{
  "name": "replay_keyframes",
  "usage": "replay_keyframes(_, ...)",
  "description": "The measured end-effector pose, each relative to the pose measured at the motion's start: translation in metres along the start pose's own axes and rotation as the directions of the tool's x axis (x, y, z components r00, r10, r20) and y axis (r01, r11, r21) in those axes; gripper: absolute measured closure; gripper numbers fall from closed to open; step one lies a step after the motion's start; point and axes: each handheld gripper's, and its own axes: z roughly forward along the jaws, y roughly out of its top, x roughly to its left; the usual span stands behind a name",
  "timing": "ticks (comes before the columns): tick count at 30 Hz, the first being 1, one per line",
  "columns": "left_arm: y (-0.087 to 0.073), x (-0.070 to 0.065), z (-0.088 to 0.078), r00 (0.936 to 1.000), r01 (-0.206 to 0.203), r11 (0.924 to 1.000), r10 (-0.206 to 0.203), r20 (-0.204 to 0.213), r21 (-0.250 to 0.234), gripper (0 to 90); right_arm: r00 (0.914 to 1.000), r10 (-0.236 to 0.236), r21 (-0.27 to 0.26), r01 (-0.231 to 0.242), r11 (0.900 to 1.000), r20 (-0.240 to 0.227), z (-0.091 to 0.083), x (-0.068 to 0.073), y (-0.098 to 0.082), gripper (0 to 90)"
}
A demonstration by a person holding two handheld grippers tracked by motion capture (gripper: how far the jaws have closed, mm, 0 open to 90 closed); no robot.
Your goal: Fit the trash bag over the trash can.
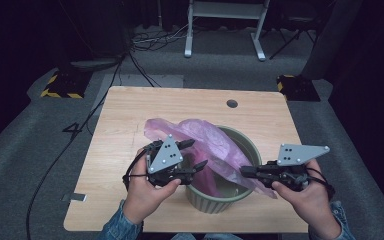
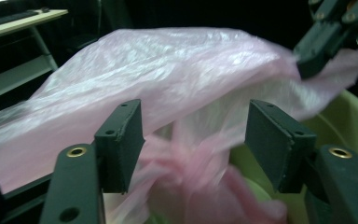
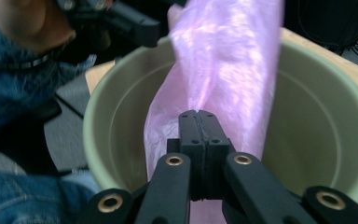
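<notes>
My right gripper (image 1: 243,171) has its jaws pressed together on the edge of the pink plastic bag (image 1: 207,137), at 3 o'clock on the green bucket (image 1: 252,150). My left gripper (image 1: 196,154) has its jaws apart at 9 o'clock on the rim, bag film between them, pads not pressing. The bag drapes across the bucket mouth toward 11 o'clock. The bucket stands on the wooden table (image 1: 130,120), near its 6 o'clock edge.
</notes>
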Motion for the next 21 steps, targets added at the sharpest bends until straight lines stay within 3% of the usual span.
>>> replay_keyframes(6, 0.005, 0.000, 0.009, 0.9998, 0.004, 1.0000, -0.004, 0.019, -0.008, 33.5, 0.9986, -0.042, 0.051, 0.044, 0.998, -0.033, 0.002, 0.014, -0.001, 90.0)
replay_keyframes(11, 0.007, 0.000, 0.018, 0.9988, 0.001, 0.9999, 0.000, 0.050, -0.013, 33.4, 0.9945, -0.055, 0.060, 0.061, 0.996, -0.089, 0.004, 0.024, -0.002, 89.6)
replay_keyframes(14, 0.007, -0.001, 0.021, 0.9982, -0.003, 0.9999, 0.003, 0.060, -0.013, 33.3, 0.9908, -0.078, 0.073, 0.087, 0.994, -0.110, 0.006, 0.028, -0.001, 77.3)
replay_keyframes(15, 0.006, -0.001, 0.021, 0.9982, -0.002, 0.9999, 0.003, 0.061, -0.014, 33.3, 0.9912, -0.085, 0.068, 0.093, 0.993, -0.101, 0.005, 0.029, 0.000, 68.1)
replay_keyframes(16, 0.006, 0.000, 0.021, 0.9983, 0.004, 0.9999, -0.003, 0.059, -0.014, 33.3, 0.9923, -0.088, 0.057, 0.093, 0.994, -0.087, 0.004, 0.029, 0.000, 64.4)
replay_keyframes(21, 0.004, 0.004, 0.017, 0.9989, 0.010, 0.9999, -0.009, 0.047, -0.012, 33.5, 0.9928, -0.120, -0.028, 0.119, 0.992, -0.010, -0.016, 0.024, 0.013, 59.6)
